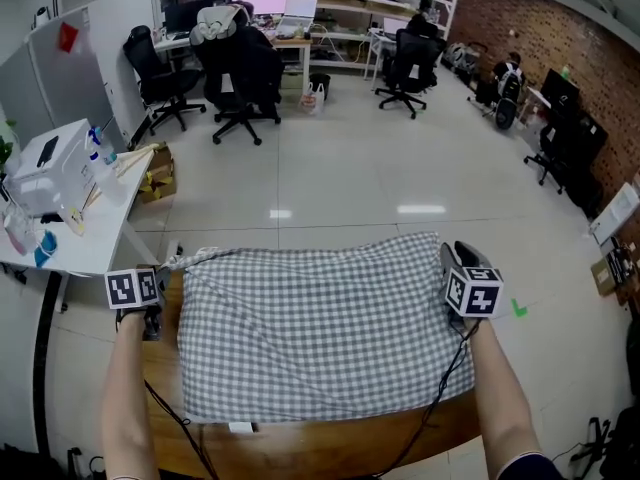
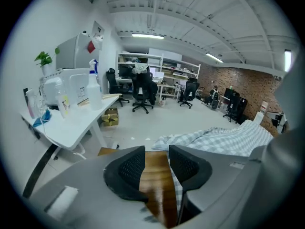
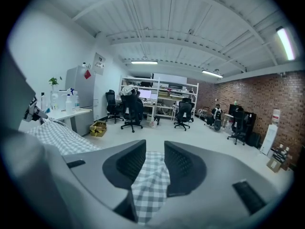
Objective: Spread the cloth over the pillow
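Note:
A grey-and-white checked cloth point(image 1: 320, 318) lies spread over the pillow on a wooden table point(image 1: 330, 438); the pillow itself is hidden under it. My left gripper point(image 1: 150, 303) is at the cloth's left edge. In the left gripper view it point(image 2: 156, 159) stands open over bare wood point(image 2: 155, 175), and the cloth's edge point(image 2: 224, 140) runs beside the right-hand jaw. My right gripper point(image 1: 452, 258) is at the pillow's far right corner. In the right gripper view a wrinkled fold of cloth point(image 3: 150, 180) fills the gap of that gripper point(image 3: 155, 154), and both pads touch it.
A white desk point(image 1: 90, 248) with a printer point(image 1: 50, 173) and bottles stands close on the left, with a cardboard box point(image 1: 158, 173) beyond it. Black office chairs point(image 1: 240, 78) stand farther back. Cables point(image 1: 180, 423) trail over the table's near edge.

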The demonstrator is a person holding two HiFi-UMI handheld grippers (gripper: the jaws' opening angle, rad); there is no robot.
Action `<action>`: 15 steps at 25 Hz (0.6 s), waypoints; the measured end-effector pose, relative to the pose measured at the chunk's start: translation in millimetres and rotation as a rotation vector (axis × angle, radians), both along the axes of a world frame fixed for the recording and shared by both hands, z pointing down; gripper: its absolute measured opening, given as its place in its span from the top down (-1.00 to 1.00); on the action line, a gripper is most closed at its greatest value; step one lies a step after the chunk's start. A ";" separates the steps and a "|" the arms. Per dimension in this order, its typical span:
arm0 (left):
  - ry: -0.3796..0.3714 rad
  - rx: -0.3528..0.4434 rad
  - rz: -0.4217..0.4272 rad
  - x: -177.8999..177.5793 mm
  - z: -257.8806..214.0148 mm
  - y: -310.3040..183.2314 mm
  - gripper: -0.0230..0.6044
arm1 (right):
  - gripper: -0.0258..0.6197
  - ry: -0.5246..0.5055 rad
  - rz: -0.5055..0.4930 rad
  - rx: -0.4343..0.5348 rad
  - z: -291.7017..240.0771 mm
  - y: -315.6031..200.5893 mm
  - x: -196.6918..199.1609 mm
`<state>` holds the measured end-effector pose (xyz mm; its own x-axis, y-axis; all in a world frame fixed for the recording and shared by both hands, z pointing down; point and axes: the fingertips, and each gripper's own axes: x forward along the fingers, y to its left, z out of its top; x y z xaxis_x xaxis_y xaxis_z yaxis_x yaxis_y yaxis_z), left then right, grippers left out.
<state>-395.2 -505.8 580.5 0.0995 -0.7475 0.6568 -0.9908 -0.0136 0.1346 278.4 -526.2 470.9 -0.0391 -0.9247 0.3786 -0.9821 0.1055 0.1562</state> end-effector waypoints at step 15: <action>0.053 0.409 0.081 106.2 -154.6 101.1 0.91 | 0.76 -0.067 -0.142 0.118 -53.0 66.7 -40.8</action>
<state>-289.0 -404.7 425.9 0.1947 -0.9338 0.3003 -0.9761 -0.1544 0.1529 237.7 -459.4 417.9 -0.1941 -0.9460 0.2596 -0.9671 0.2289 0.1108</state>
